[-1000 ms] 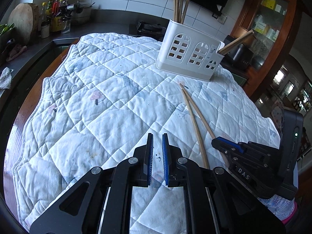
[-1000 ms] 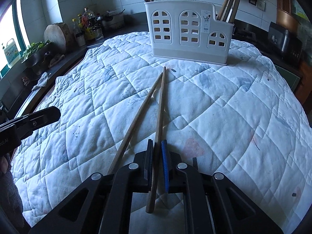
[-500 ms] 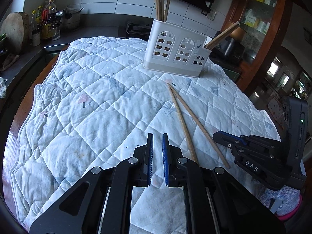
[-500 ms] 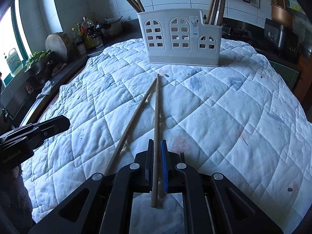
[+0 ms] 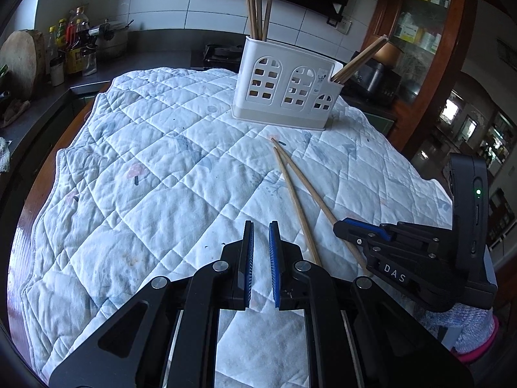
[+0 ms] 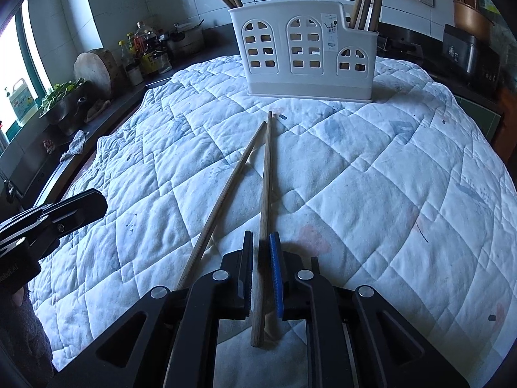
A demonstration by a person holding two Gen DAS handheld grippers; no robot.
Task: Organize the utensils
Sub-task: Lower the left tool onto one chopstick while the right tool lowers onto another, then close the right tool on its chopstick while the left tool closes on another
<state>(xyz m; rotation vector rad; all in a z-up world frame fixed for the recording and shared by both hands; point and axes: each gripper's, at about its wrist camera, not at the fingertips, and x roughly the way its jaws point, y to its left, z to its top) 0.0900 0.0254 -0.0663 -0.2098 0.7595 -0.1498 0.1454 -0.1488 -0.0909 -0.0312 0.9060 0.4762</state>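
Note:
Two wooden chopsticks lie on the quilted cloth, tips toward a white utensil caddy [image 6: 303, 55] that holds several more chopsticks in its end compartments. My right gripper [image 6: 261, 242] has its jaws closed around the right chopstick [image 6: 265, 187], whose butt end sticks out behind the pads. The left chopstick [image 6: 223, 194] lies loose beside it. In the left wrist view my left gripper [image 5: 261, 229] is nearly shut and empty, low over the cloth, left of both chopsticks [image 5: 297, 200]. The caddy [image 5: 284, 90] stands beyond, and the right gripper [image 5: 362, 229] shows at the right.
The white quilted cloth [image 6: 387, 168] covers a round table. A dark counter [image 6: 106, 103] with bottles, a wooden block and a pot of greens runs along the left. A wooden cabinet [image 5: 426, 32] stands at the far right. The left gripper [image 6: 74, 207] enters the right wrist view at left.
Both grippers have drifted a little; the caddy sits nearer in the right wrist view. The right gripper still holds the same chopstick. The left gripper stays empty.

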